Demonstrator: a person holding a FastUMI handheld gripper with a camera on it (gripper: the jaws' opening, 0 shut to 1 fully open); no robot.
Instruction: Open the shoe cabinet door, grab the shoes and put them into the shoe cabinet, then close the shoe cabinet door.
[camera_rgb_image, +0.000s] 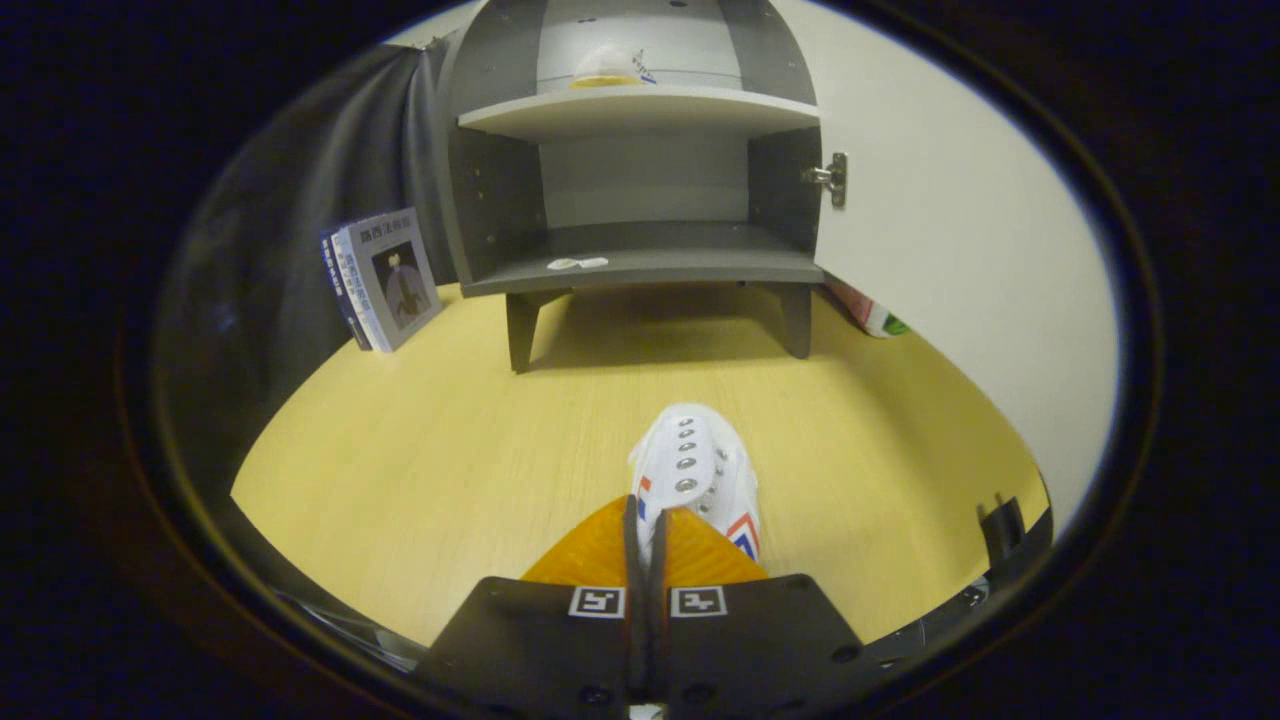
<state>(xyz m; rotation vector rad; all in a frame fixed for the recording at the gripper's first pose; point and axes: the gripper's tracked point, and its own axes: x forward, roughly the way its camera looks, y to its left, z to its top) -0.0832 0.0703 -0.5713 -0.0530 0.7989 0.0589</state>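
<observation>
The shoe cabinet (640, 190) stands open, its door (950, 250) swung to the right; 1 shoe (610, 68) sits on the upper shelf, and a small pale scrap (577, 264) lies on the lower shelf. The tool (646, 545) is closed on the heel edge of a second shoe (695, 475), pinched between both fingers just ahead. It is white with metal eyelets and red-and-blue stripes, above the table (420, 450).

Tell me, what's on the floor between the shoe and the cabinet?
Nothing: the claw's view shows bare yellow floor between the shoe, pinched in the claw, and the open cabinet.
</observation>
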